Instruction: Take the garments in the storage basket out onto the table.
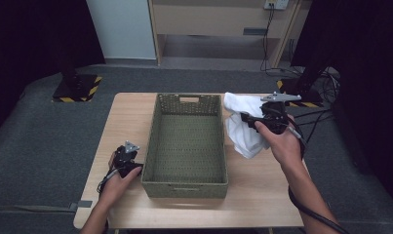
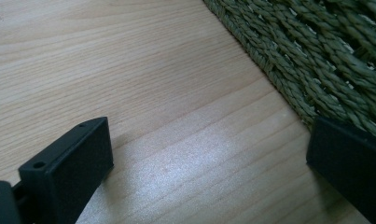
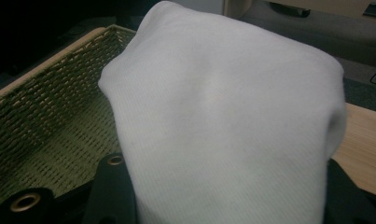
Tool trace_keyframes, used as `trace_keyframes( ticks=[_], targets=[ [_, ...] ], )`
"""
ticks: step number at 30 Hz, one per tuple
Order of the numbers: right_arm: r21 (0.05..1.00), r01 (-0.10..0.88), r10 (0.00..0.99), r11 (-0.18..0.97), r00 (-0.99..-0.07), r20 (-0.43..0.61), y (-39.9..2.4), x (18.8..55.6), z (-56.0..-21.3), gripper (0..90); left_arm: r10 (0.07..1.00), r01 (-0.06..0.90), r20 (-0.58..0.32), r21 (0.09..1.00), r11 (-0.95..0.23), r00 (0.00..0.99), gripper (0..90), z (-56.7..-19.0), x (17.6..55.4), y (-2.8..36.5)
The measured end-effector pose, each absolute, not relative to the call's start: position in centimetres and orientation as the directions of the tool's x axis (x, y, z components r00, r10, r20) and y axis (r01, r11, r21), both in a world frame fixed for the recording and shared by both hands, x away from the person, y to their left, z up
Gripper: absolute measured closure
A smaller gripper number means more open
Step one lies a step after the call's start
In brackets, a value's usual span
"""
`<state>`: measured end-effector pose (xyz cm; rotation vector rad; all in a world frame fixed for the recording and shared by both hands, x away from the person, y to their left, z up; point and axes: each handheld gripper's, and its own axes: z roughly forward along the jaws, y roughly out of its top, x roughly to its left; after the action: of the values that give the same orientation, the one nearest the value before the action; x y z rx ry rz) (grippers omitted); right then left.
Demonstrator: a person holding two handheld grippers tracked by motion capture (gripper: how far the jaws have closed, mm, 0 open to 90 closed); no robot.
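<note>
The right claw (image 1: 246,118) was clamped on a bunched white cloth (image 1: 243,127), its jaws pressed into the fabric from both sides. In the right gripper view the cloth (image 3: 223,121) bulged up between the two black jaws and covered most of what lay ahead. The bundle was lifted off the tabletop (image 1: 262,195), just beside the right rim of the green woven basket (image 1: 186,146), with its upper fold near the basket's far right corner. The person's right hand (image 1: 282,141) gripped the tool from behind.

The left claw (image 1: 127,155) was spread wide and held nothing. In the left gripper view its jaws stood well apart over bare wood (image 2: 143,93), and the right-hand jaw sat just beside the basket's woven wall (image 2: 316,56); whether it touched the weave I could not tell. The left hand (image 1: 117,183) rested low at the basket's near left corner.

The tabletop was pale wood, and the basket stood in its middle. Around it lay grey carpet (image 1: 38,146), with two stand bases edged in yellow and black stripes (image 1: 77,90) at the far corners, cables (image 1: 325,78) on the right, and a light wooden cabinet (image 1: 218,24) against the back wall.
</note>
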<state>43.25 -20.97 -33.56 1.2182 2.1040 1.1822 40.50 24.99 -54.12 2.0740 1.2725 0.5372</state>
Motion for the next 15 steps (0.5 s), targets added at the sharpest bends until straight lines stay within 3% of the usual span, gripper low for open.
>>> trace_keyframes(
  ticks=[15],
  targets=[
    [0.813, 0.544, 0.894, 0.207, -0.443, 0.068, -23.2, 45.7, -36.4, 50.8, 0.894, 0.633, 0.014, 0.701, -0.328, 0.448, 0.0, -54.1, 40.5, 25.0]
  ],
)
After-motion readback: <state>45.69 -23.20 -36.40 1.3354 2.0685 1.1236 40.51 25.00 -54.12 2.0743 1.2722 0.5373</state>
